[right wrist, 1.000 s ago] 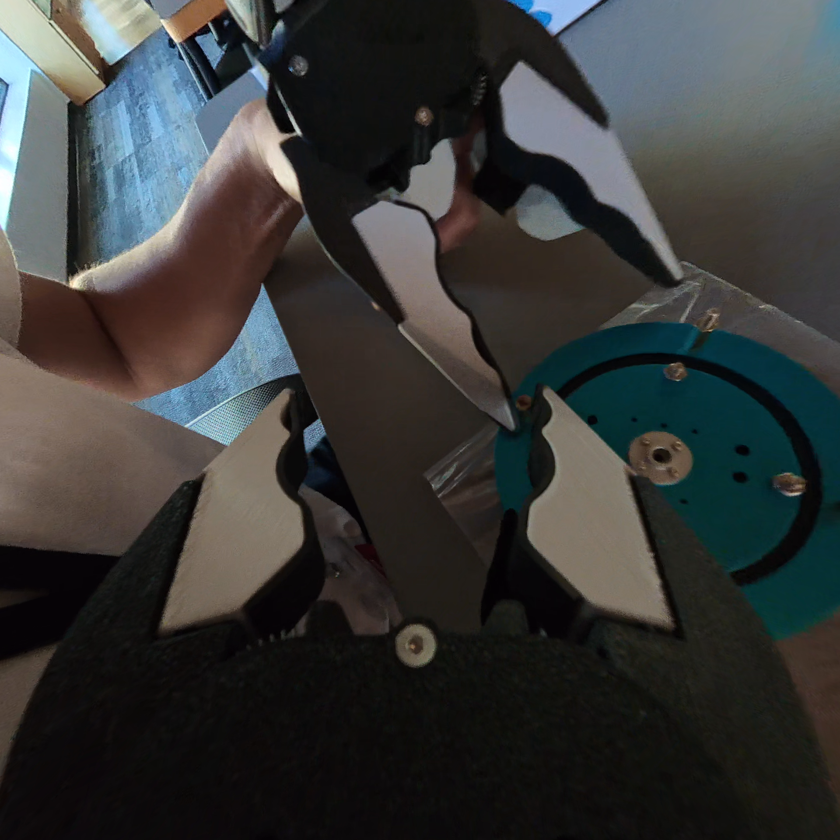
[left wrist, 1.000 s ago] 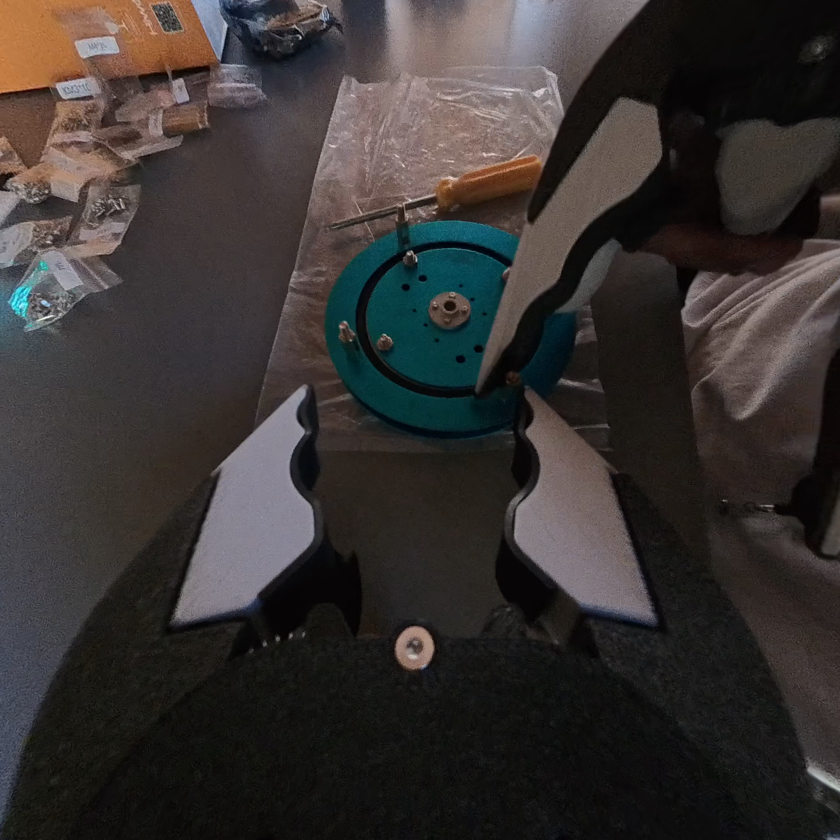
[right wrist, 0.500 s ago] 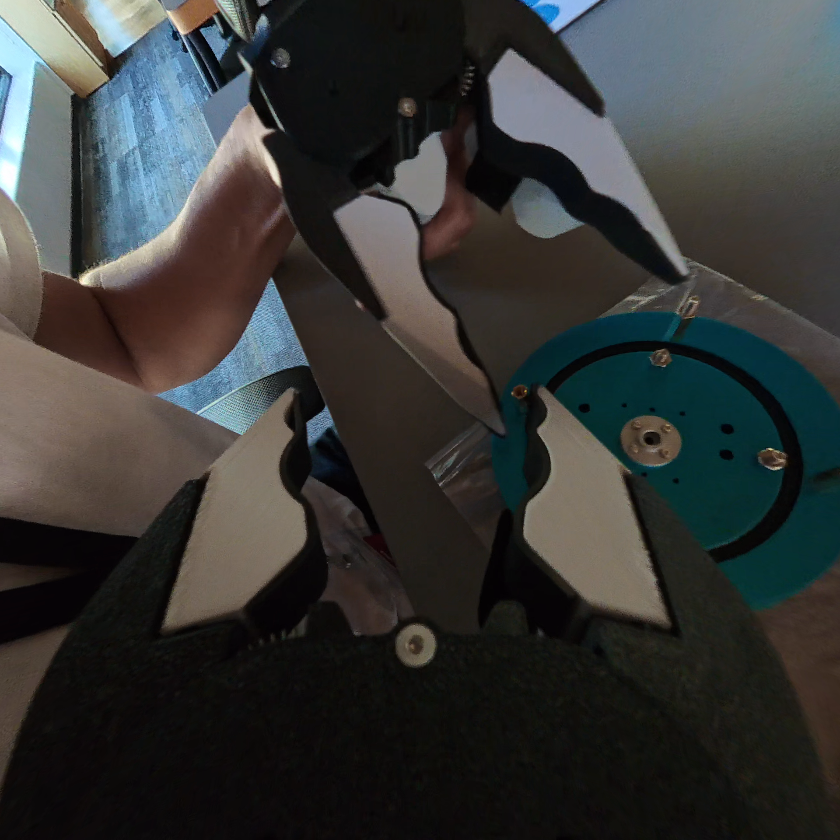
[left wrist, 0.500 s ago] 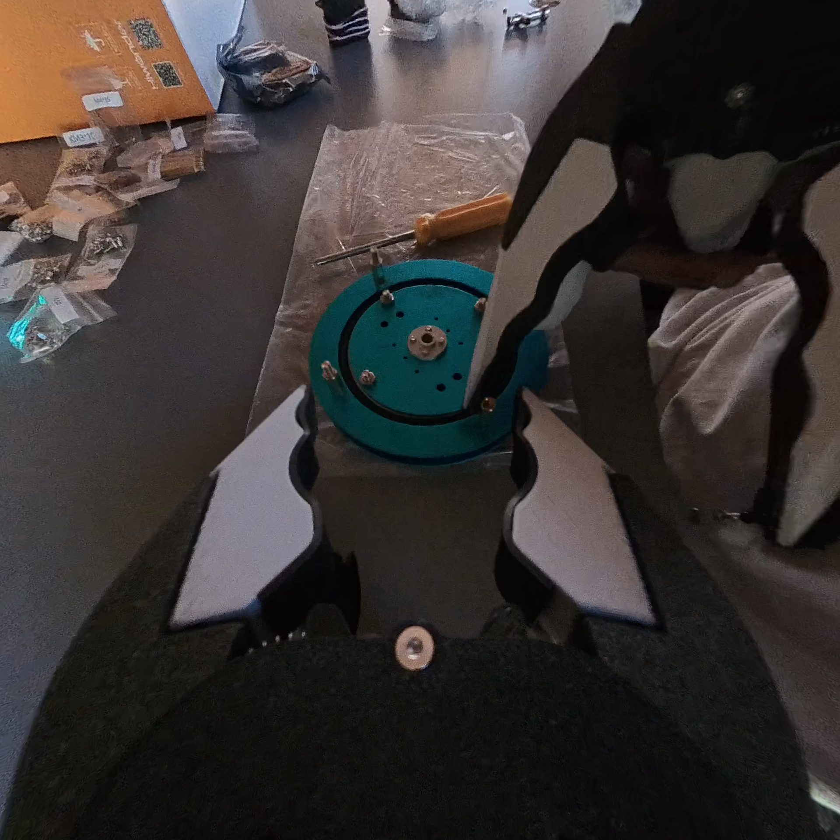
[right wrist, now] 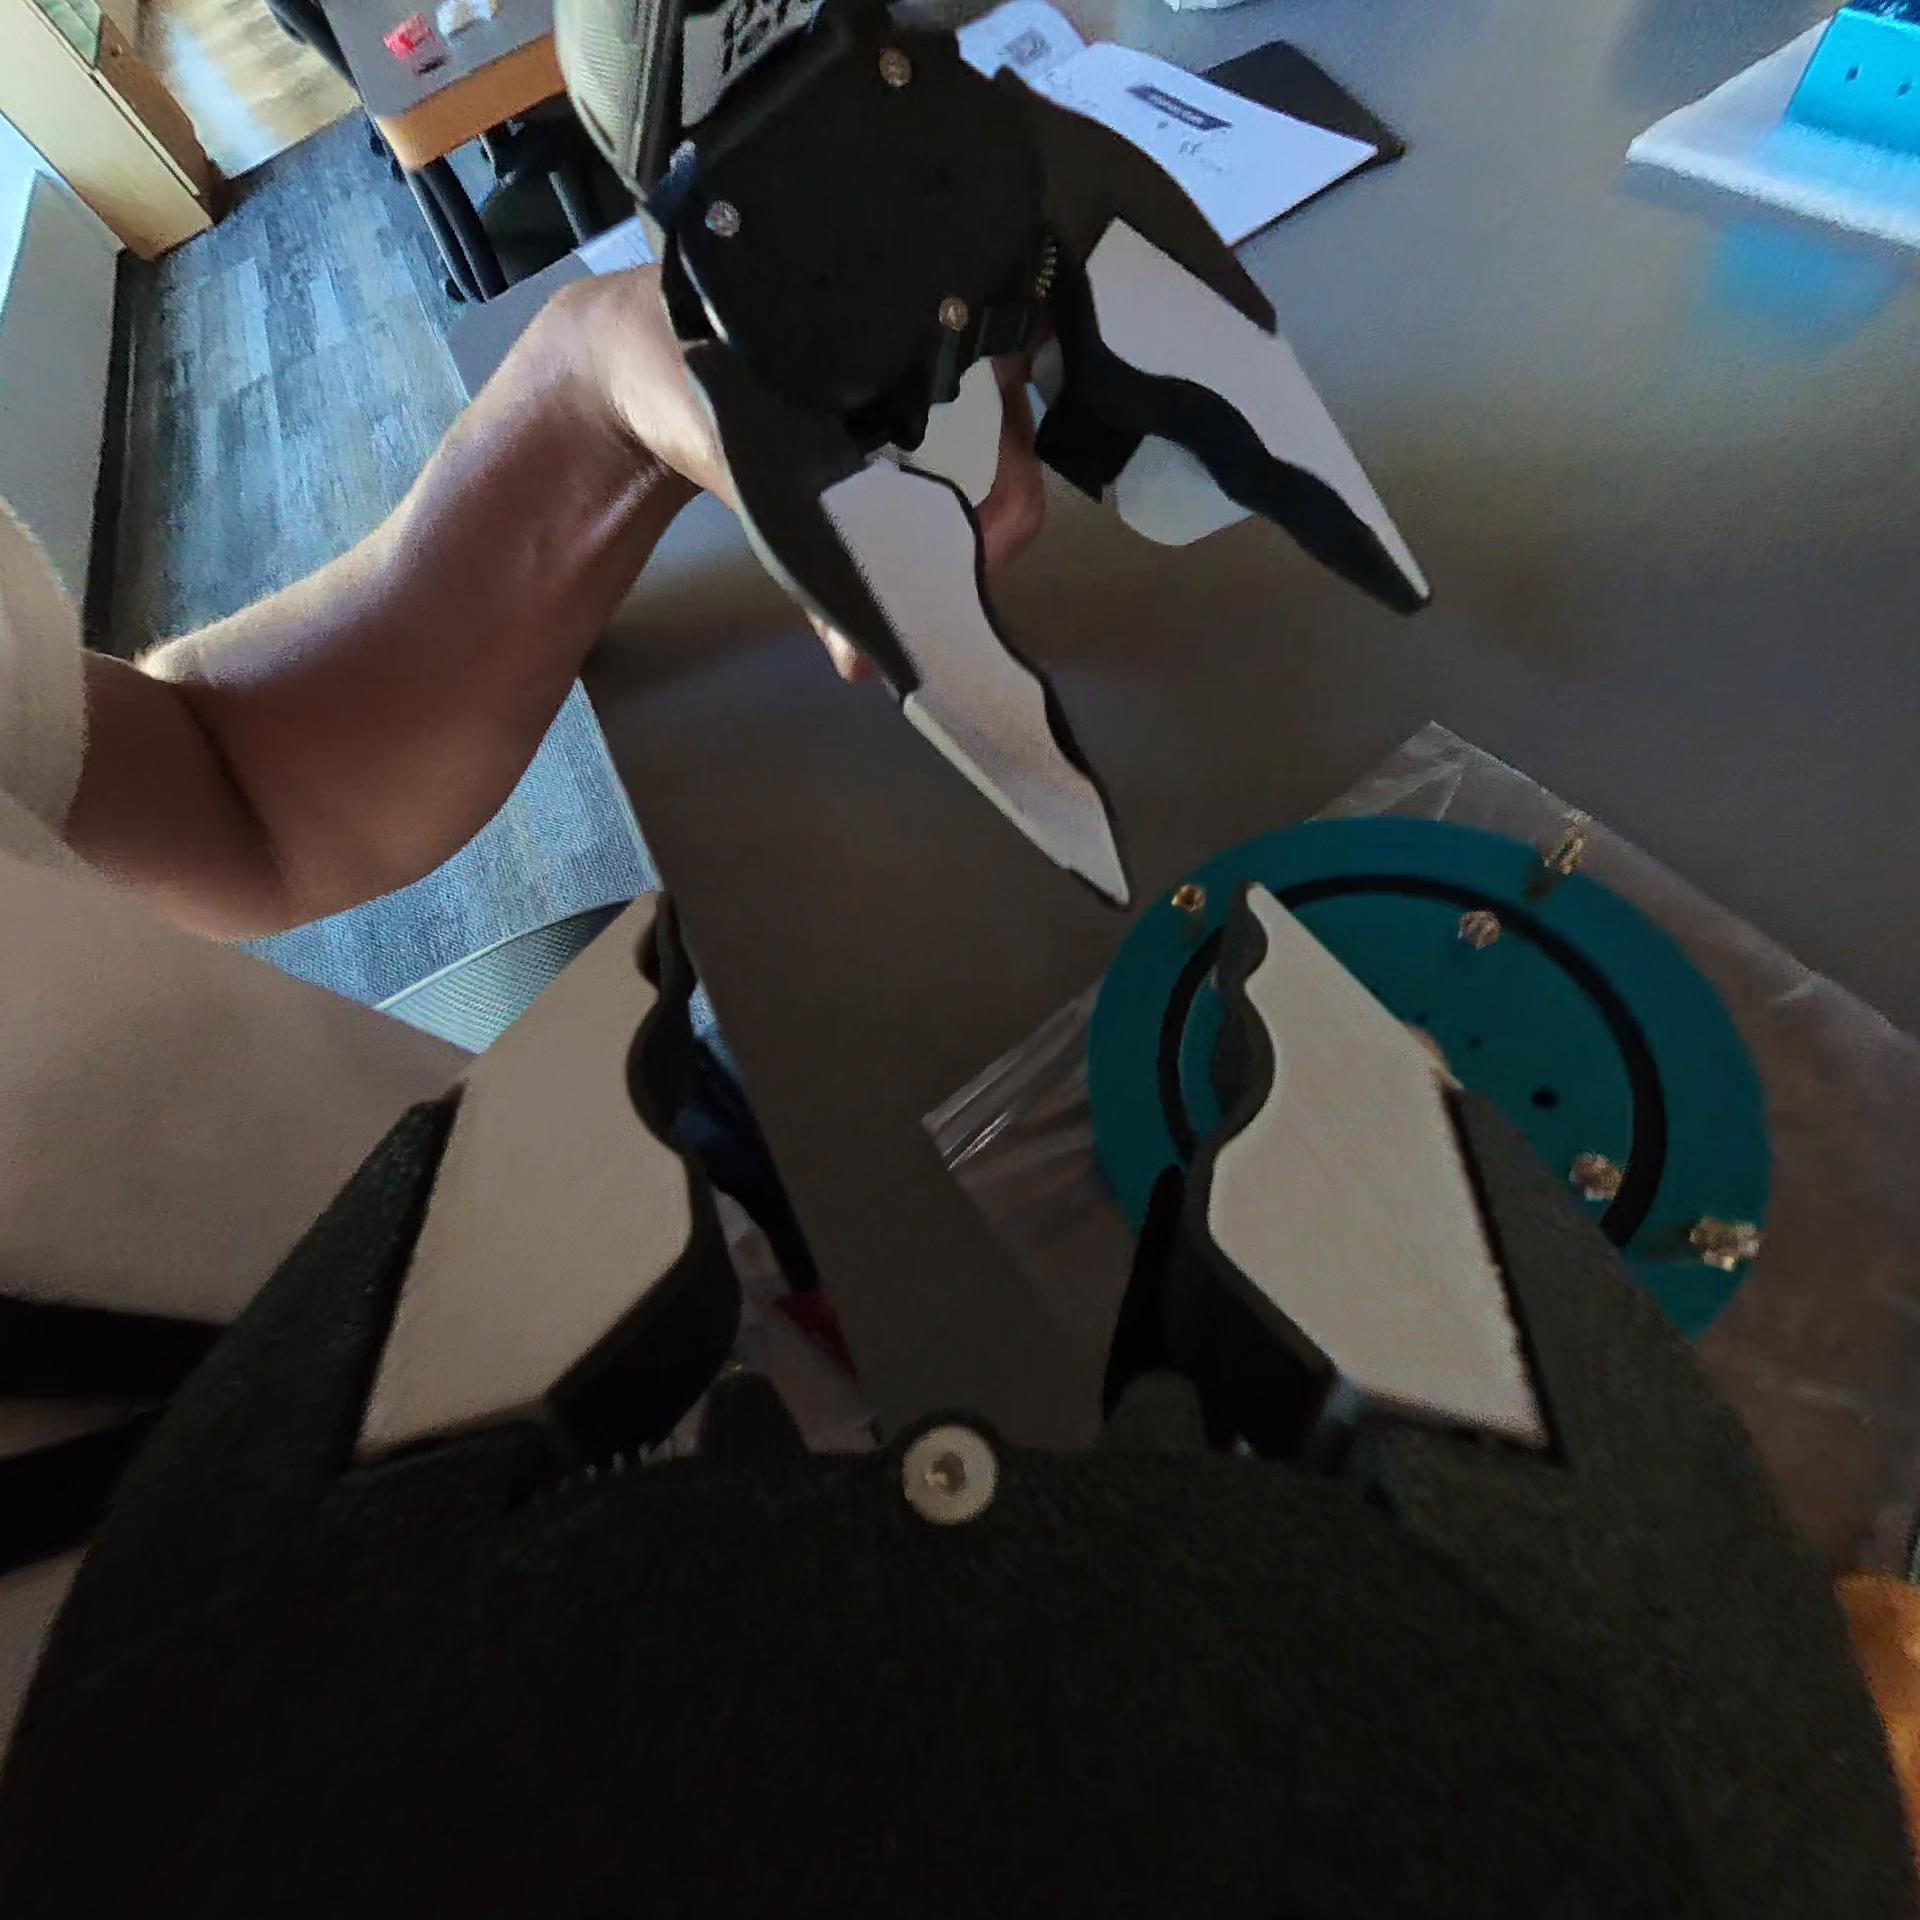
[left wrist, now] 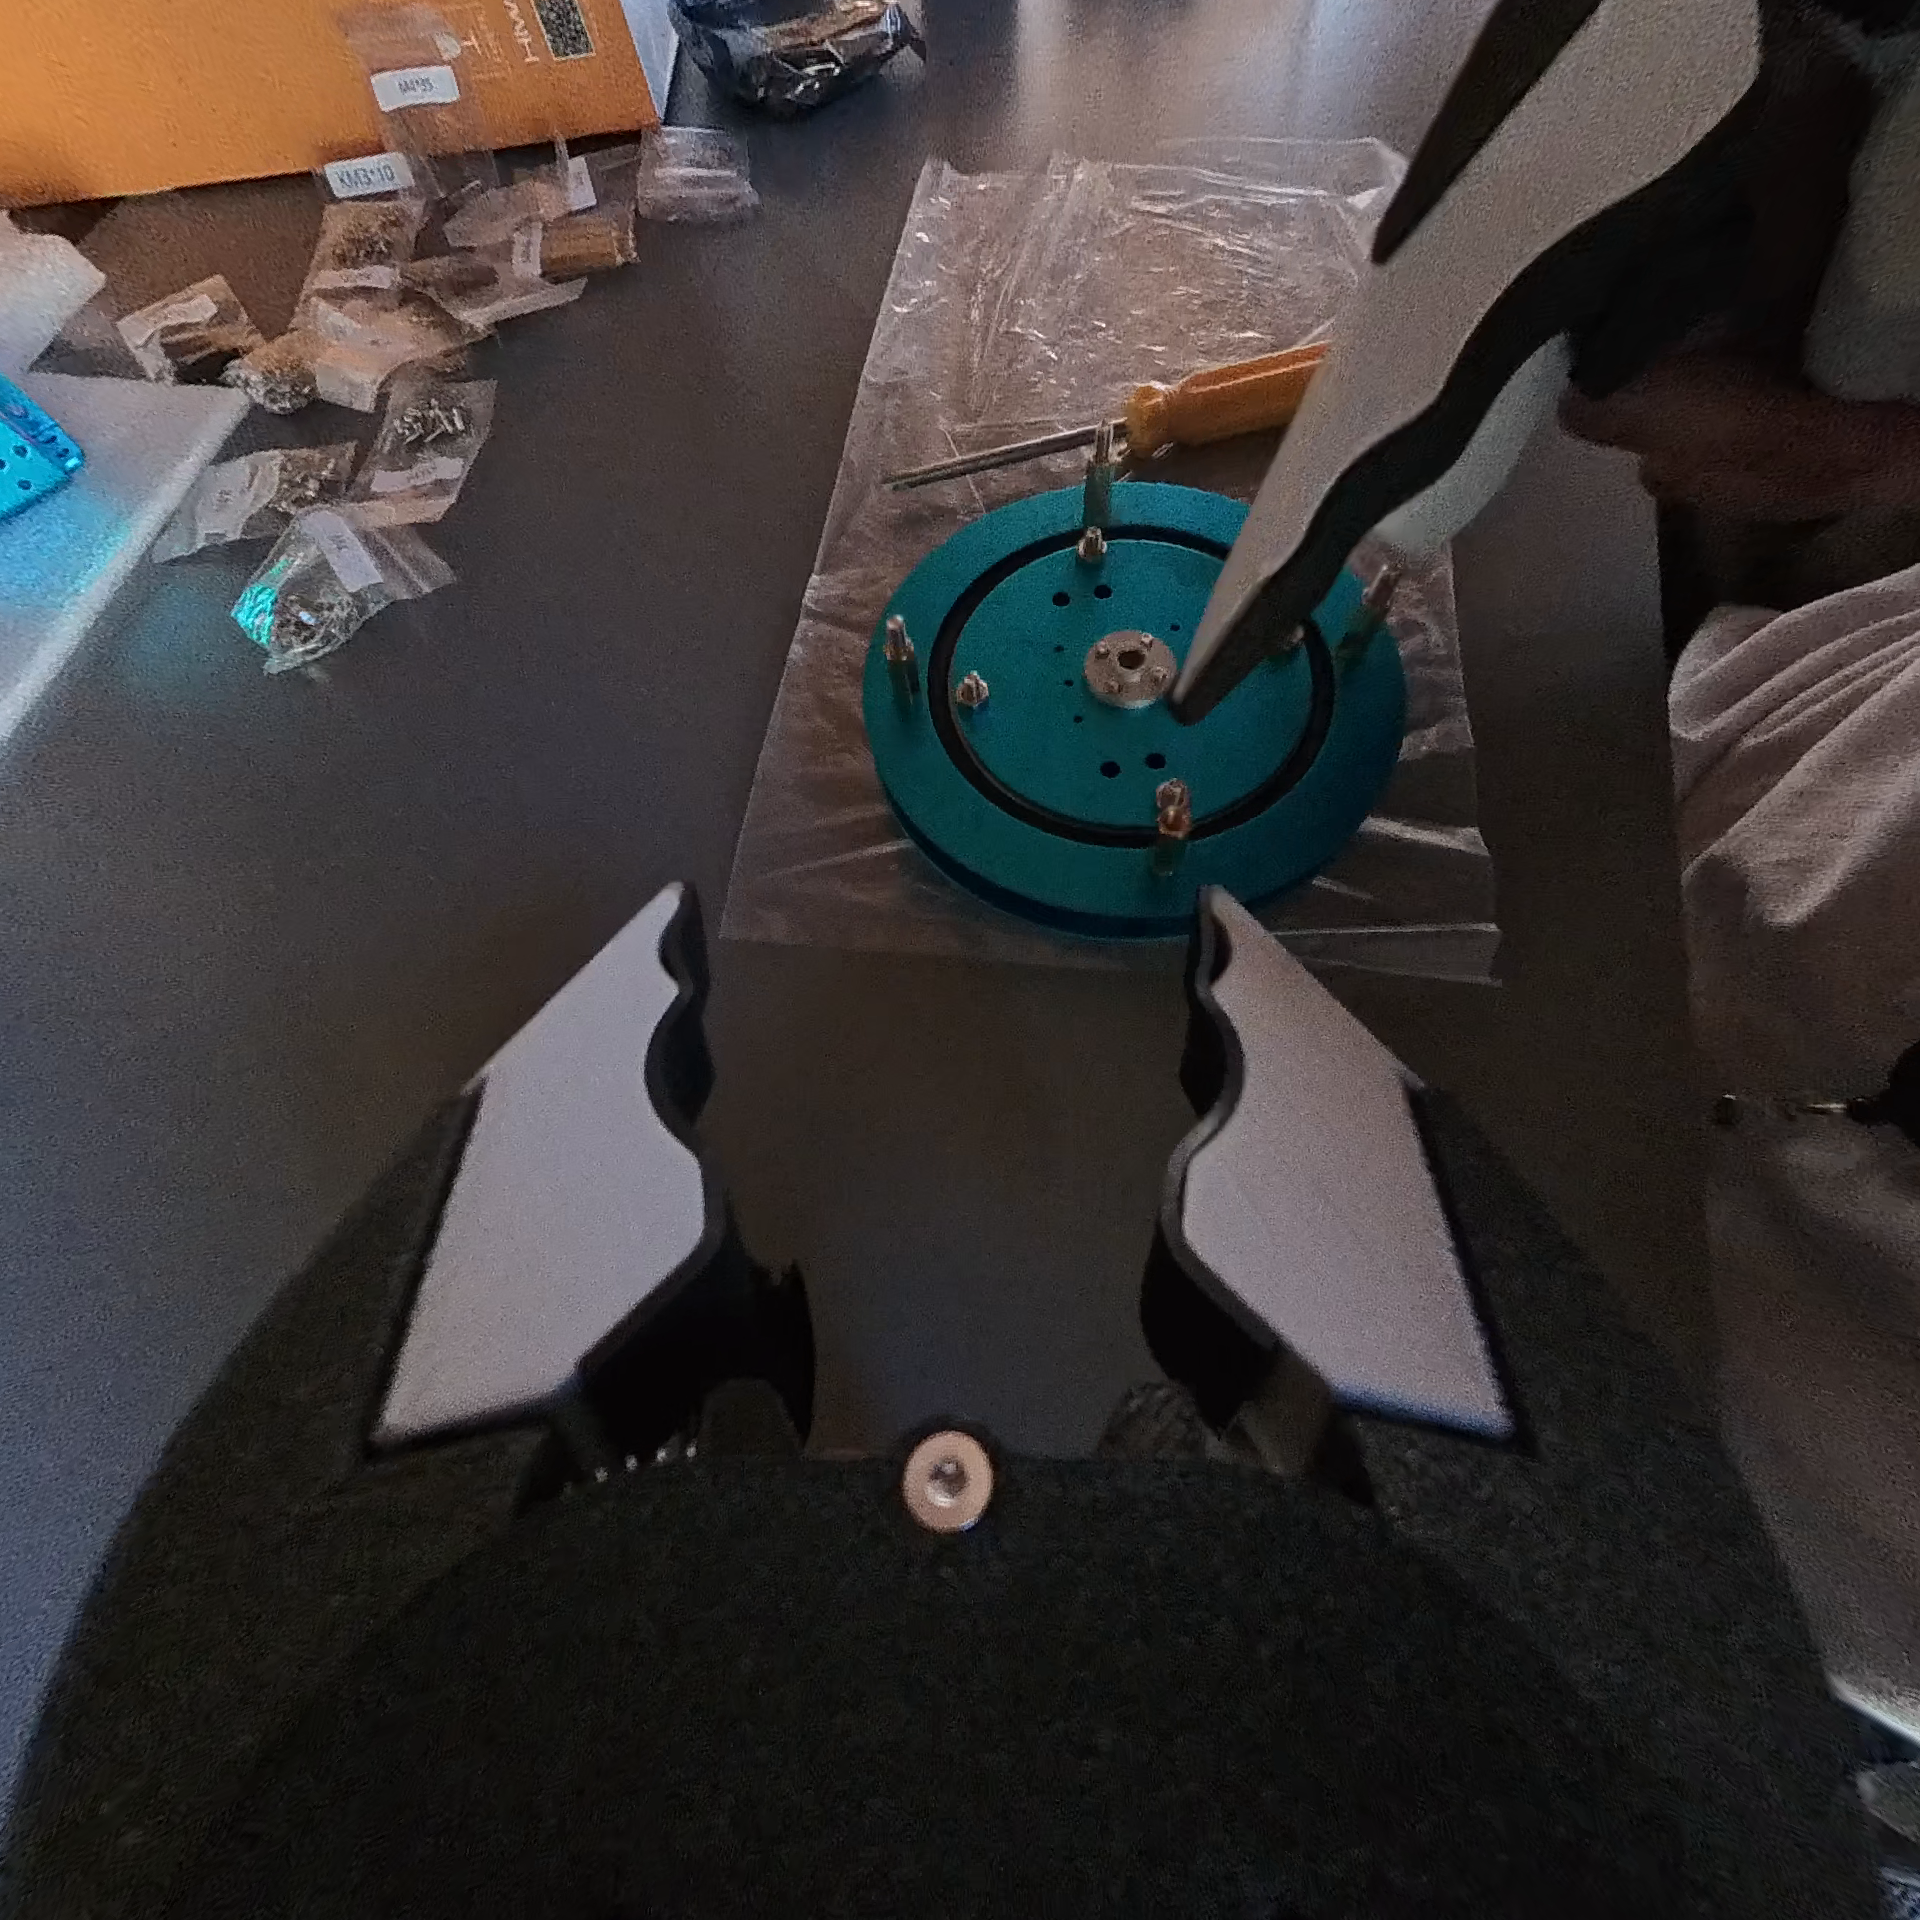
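**Both my jaws open over the teal disc**

From my left wrist I look down along my left gripper (left wrist: 945,925). Its jaws stand wide apart and hold nothing; only bare dark table (left wrist: 416,831) shows between them. Just beyond the fingertips lies the teal disc (left wrist: 1039,831), flat on a clear plastic sheet (left wrist: 1091,270). The disc has a black ring groove, a metal hub (left wrist: 1130,667) at its middle, and several small brass posts standing upright on its face. One post (left wrist: 1170,826) stands on the near side of the disc, close to my right-hand fingertip. Beyond the disc, on the same sheet, lies a screwdriver (left wrist: 1195,410) with an orange handle. Far to the left of the disc sit small bags of hardware (left wrist: 343,582) and an orange envelope (left wrist: 260,83). One finger of my right gripper comes down from the upper right, with its tip over the disc beside the hub; whether it touches the disc I cannot tell.

From my right wrist I see my right gripper (right wrist: 956,904), jaws also wide apart and empty. Its right-hand finger covers part of the disc (right wrist: 1558,1039), and a post (right wrist: 1188,899) stands just beside its tip. My left gripper (right wrist: 1268,748) hangs above the disc's edge, open, held in my left hand (right wrist: 644,395). Beyond the disc lie papers (right wrist: 1195,125).
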